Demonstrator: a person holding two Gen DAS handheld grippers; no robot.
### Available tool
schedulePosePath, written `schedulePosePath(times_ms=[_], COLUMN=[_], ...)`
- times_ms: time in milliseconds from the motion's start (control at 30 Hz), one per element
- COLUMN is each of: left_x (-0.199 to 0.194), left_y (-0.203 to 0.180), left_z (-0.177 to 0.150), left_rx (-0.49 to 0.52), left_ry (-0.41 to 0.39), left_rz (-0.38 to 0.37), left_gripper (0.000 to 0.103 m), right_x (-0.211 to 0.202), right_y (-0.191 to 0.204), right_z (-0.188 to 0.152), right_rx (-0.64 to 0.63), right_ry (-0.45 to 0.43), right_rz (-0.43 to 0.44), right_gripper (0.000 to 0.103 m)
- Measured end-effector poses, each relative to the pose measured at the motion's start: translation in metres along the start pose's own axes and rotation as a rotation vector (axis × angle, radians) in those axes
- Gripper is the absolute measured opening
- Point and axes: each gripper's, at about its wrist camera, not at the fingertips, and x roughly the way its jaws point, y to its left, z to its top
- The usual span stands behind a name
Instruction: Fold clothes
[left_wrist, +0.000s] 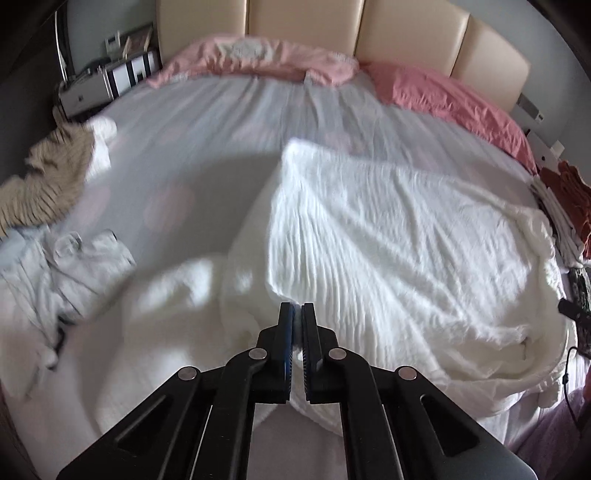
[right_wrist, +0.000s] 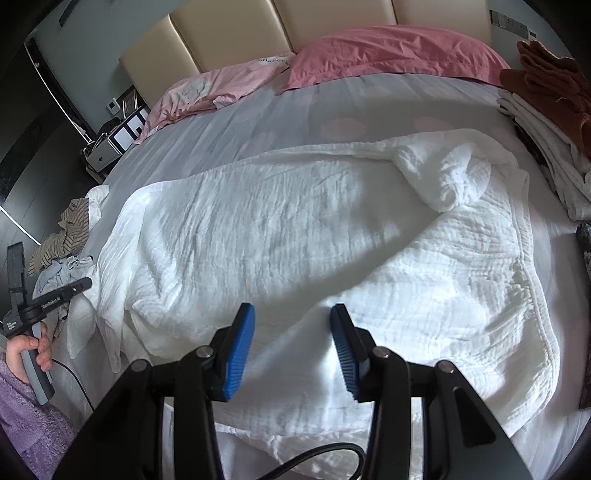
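A large white crinkled cloth (left_wrist: 388, 236) lies spread and partly folded over on the grey bed; it also shows in the right wrist view (right_wrist: 295, 229). My left gripper (left_wrist: 297, 308) is shut on the near edge of this cloth, with white fabric pinched between its blue pads. My right gripper (right_wrist: 291, 314) is open and empty, its blue pads (right_wrist: 240, 350) hovering just above the cloth's near part. The left gripper also shows at the far left of the right wrist view (right_wrist: 79, 286), held in a hand.
A beige striped garment (left_wrist: 48, 184) and a pale crumpled shirt (left_wrist: 62, 266) lie at the bed's left. Pink pillows (right_wrist: 388, 51) sit by the headboard. A stack of folded white and rust clothes (right_wrist: 546, 110) is at the right edge. A cable (right_wrist: 314, 458) runs near my right gripper.
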Motion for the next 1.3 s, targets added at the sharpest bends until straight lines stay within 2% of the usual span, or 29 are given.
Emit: schedulePosePath(times_ms=[267,467,600,733,933,1067,1100,1200,1267,1300], left_x=[-0.011,-0.009,0.013,0.045,0.116,0.15,0.154,0.158,0.144,0.137], left_y=[0.045,0.089,0.116,0.136,0.175,0.191,0.193,0.2,0.2,0.2], left_z=[0.058,0.113,0.149,0.178,0.198,0.193,0.192,0.186,0.18,0.177], left_rx=[0.009,0.074,0.112,0.154,0.184,0.185,0.171,0.129,0.117,0.112], left_ry=[-0.031,-0.036,-0.013,0.009,0.115,0.153,0.161,0.178,0.164,0.156], left_rz=[0.075,0.242,0.342,0.417,0.525,0.528,0.508,0.444,0.427,0.42], left_gripper=[0.004,0.004,0.004,0.004,0.004,0.005,0.009,0.01,0.02,0.031], right_x=[0.007,0.023,0.034,0.044,0.056,0.066,0.069,0.074,0.072,0.071], right_y=[-0.001,0.001,0.01,0.012,0.004,0.0,0.0,0.001,0.001,0.002], right_z=[0.006,0.009,0.009,0.009,0.014,0.018,0.018,0.018,0.018,0.018], right_rx=[-0.002,-0.037,-0.096,-0.118,-0.084,-0.073,-0.076,-0.084,-0.09,-0.092], right_ry=[-0.004,0.035,0.04,0.05,0.051,0.067,0.074,0.09,0.085,0.08], right_rz=[-0.017,-0.07,-0.131,-0.148,-0.18,-0.188,-0.19,-0.193,-0.192,-0.192], right_gripper=[0.042,0.042,0.042,0.042,0.042,0.042,0.042,0.042,0.042,0.042])
